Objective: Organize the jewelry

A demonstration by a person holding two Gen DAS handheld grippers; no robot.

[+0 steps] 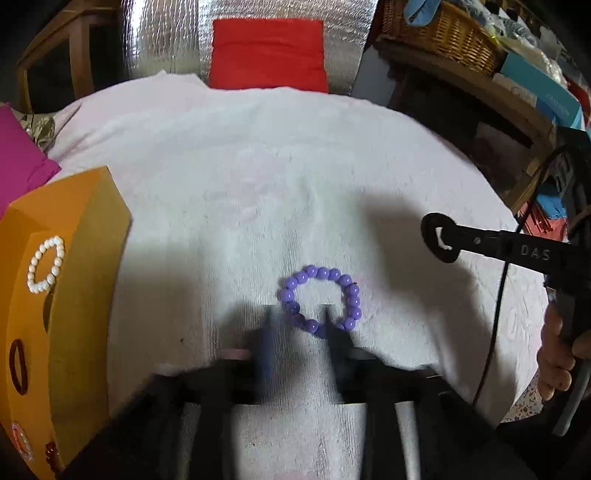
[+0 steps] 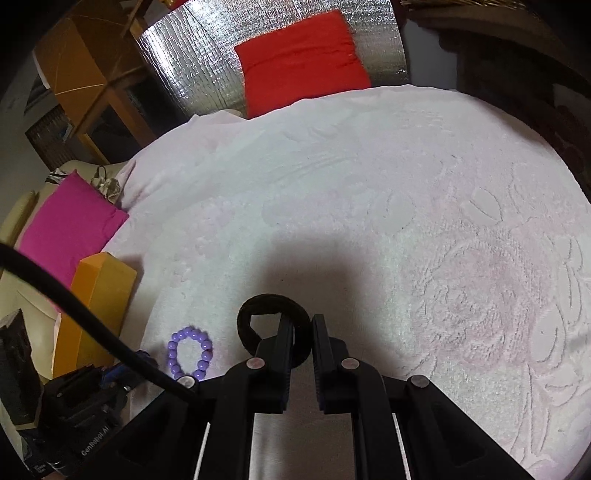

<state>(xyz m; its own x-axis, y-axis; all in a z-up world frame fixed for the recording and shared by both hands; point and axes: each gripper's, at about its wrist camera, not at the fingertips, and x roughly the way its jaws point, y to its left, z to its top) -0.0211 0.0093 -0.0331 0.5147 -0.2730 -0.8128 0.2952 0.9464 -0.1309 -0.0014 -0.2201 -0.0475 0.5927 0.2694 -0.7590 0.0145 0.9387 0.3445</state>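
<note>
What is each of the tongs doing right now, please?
Left tongs: open, straddling the near edge of the purple bead bracelet on the white towel, not gripping it.
Right tongs: shut on a black ring.

White towel (image 2: 369, 184) – embossed, red cushion (image 1: 267, 53), magenta cushion (image 2: 70, 225), silver foil sheet (image 2: 192, 62), wicker basket (image 1: 443, 33)

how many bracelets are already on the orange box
4 visible: a white pearl bracelet at the far end, a dark red bangle midway, a pale one and a red beaded one nearest. More may be hidden beyond the frame.
</note>
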